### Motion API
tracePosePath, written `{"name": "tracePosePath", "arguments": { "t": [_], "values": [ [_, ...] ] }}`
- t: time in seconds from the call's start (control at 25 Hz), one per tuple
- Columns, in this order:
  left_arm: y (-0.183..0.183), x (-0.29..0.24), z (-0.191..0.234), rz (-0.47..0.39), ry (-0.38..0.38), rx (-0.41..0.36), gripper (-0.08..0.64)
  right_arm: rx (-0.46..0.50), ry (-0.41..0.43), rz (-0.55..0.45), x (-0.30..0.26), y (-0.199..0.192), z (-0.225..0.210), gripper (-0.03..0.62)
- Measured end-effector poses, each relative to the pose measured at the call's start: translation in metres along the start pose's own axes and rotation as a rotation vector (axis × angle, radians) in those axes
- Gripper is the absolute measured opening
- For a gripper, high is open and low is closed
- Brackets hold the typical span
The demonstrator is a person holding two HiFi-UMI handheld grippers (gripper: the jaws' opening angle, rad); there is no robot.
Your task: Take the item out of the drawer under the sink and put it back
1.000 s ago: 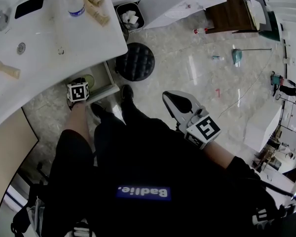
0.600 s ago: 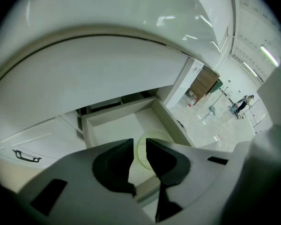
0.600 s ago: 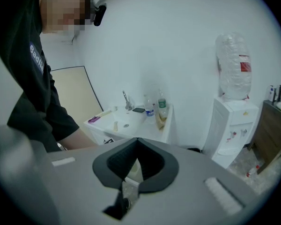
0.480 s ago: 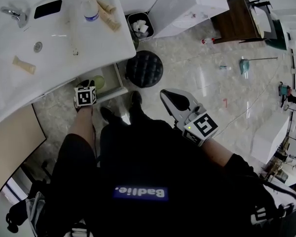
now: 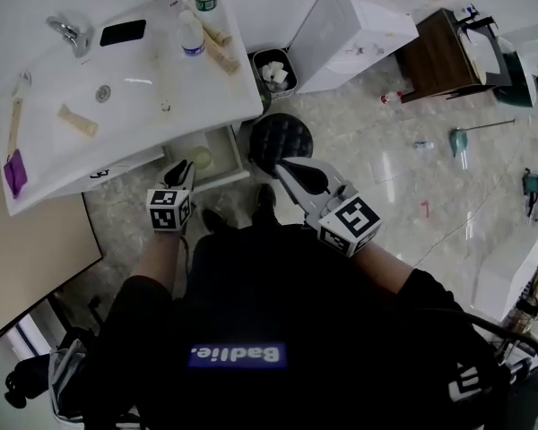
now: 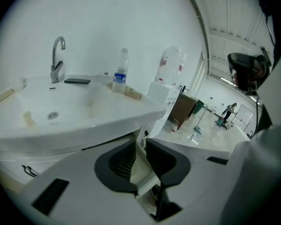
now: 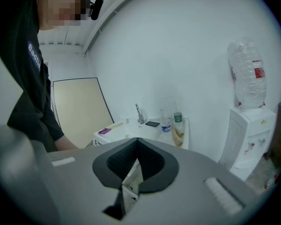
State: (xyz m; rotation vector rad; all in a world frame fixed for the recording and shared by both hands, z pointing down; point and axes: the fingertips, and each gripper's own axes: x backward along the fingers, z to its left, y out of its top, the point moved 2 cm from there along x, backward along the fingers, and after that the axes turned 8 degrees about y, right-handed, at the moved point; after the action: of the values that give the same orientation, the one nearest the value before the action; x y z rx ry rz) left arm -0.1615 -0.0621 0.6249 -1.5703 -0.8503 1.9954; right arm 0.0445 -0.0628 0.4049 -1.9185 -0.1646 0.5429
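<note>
1. Left gripper [image 5: 181, 174] hung with jaws parted, empty; the pale round item [image 5: 202, 158] lay in the open drawer [image 5: 237, 156], just ahead of it.
2. Right gripper [image 5: 294, 168] sat farther off; jaws closed on nothing.

Looks like a washroom corner set up inside a large open hall, more lab or studio than home. White sink [image 5: 134, 97] with faucet [image 5: 69, 34], a water bottle [image 5: 191, 36] on the counter, an open drawer [image 5: 229, 150] beneath. Close by, a water dispenser [image 5: 350, 34], a waste bin [image 5: 291, 70] and a tufted stool [image 5: 281, 140]; farther across the glossy stone floor [image 5: 377, 150], a wooden desk [image 5: 435, 47].
</note>
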Motion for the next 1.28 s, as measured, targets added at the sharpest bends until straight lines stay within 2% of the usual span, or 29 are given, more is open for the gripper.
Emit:
{"name": "tracePosePath", "arguments": {
  "t": [0.32,0.56,0.72,1.04,1.28],
  "values": [
    [0.071,0.100,-0.045,-0.228,-0.101,0.053,0.064,0.054,0.080,-0.030,-0.020,0.017,0.031,-0.005],
    [0.122,0.167,-0.070,-0.392,-0.155,0.041,0.055,0.076,0.113,-0.020,-0.031,0.026,0.049,-0.005],
    [0.155,0.205,-0.086,-0.498,-0.184,0.031,0.023,0.129,0.185,-0.047,-0.036,0.031,0.063,-0.005],
    [0.182,0.251,-0.110,-0.604,-0.232,-0.040,0.006,0.175,0.245,-0.069,-0.038,0.039,0.082,-0.005],
    [0.166,0.245,-0.114,-0.587,-0.250,-0.029,0.006,0.190,0.267,-0.059,-0.039,0.038,0.087,-0.005]
  ]
}}
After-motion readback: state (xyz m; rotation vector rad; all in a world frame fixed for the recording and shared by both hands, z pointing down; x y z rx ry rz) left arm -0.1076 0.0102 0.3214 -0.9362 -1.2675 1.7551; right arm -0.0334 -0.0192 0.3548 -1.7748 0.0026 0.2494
